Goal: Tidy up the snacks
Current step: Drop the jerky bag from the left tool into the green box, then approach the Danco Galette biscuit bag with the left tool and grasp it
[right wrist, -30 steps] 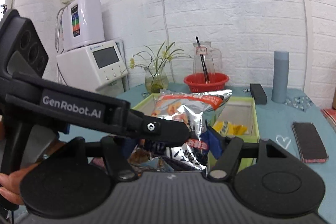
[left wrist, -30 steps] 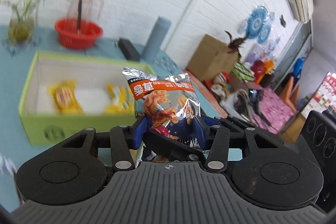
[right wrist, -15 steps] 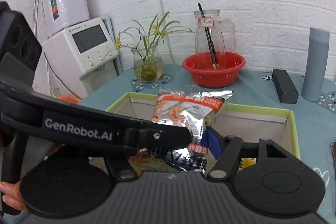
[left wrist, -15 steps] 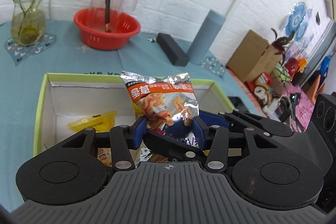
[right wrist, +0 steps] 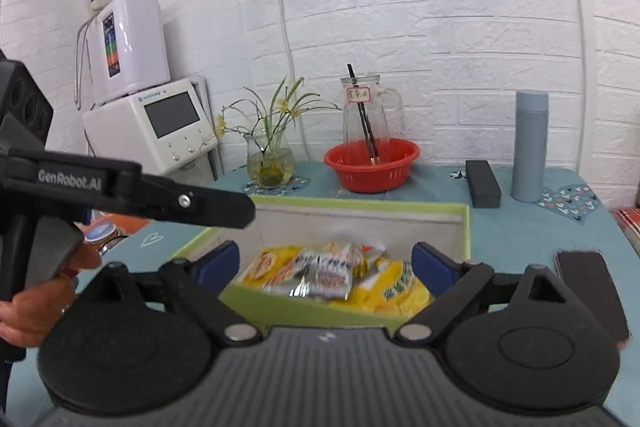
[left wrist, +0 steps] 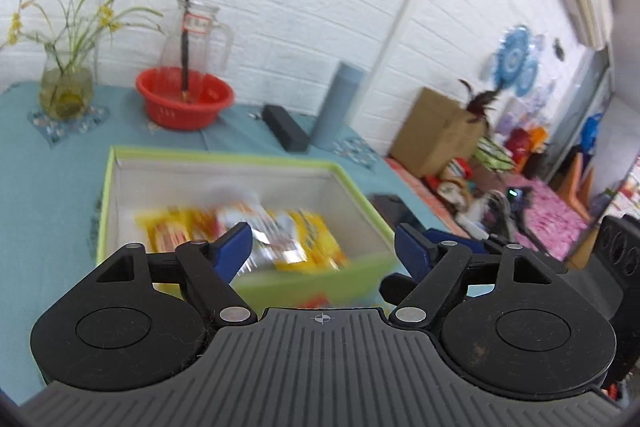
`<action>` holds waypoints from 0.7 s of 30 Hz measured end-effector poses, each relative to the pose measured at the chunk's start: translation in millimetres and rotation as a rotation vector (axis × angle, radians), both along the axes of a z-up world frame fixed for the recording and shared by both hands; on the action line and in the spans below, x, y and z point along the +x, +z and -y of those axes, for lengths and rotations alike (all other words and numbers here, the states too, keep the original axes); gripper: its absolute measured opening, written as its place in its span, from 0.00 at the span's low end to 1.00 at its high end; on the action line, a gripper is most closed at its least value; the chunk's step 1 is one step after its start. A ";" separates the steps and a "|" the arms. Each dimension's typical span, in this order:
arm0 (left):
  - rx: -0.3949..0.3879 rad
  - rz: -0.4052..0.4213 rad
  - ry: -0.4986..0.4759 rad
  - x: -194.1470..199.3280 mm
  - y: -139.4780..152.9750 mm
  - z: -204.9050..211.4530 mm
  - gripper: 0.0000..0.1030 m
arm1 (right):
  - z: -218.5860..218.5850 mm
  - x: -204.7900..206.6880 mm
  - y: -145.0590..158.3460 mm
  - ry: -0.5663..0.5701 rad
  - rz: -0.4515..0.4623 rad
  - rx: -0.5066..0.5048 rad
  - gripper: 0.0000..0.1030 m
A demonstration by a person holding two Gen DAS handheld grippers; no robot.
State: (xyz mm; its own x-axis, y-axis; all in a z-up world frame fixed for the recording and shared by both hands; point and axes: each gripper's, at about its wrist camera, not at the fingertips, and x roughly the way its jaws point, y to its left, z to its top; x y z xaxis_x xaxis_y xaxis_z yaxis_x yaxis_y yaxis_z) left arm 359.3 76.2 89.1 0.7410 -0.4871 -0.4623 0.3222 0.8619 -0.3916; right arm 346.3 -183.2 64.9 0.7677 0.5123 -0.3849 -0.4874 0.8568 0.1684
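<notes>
One silver snack bag and two yellow packets lie in the green box ahead of both grippers, left gripper and right gripper, jaws just sprung apart, empty.

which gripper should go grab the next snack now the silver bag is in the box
Hard to say; no loose snack shows. Both the left hand-held gripper and right hand-held gripper just opened, empty, over the green box, silver bag inside.
</notes>
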 end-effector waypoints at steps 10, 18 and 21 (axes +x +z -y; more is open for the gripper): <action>-0.050 -0.195 -0.041 -119.4 -75.4 33.7 0.64 | 19.5 -129.2 -74.4 -0.025 -0.197 0.014 0.91; 0.020 -0.251 -0.022 -117.9 -94.6 49.5 0.53 | 1.5 -122.9 -88.7 -0.019 -0.243 -0.024 0.91; 0.014 -0.295 -0.050 -111.6 -103.9 51.1 0.33 | -6.9 -121.3 -92.8 0.001 -0.262 -0.034 0.90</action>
State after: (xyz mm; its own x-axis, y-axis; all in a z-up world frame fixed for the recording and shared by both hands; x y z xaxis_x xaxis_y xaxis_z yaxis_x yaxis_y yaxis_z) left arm 247.6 25.1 -14.8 0.5487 -0.5115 -0.6613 0.2384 0.8539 -0.4627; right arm 225.0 -176.2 -27.9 0.6393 0.4965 -0.5871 -0.4318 0.8636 0.2601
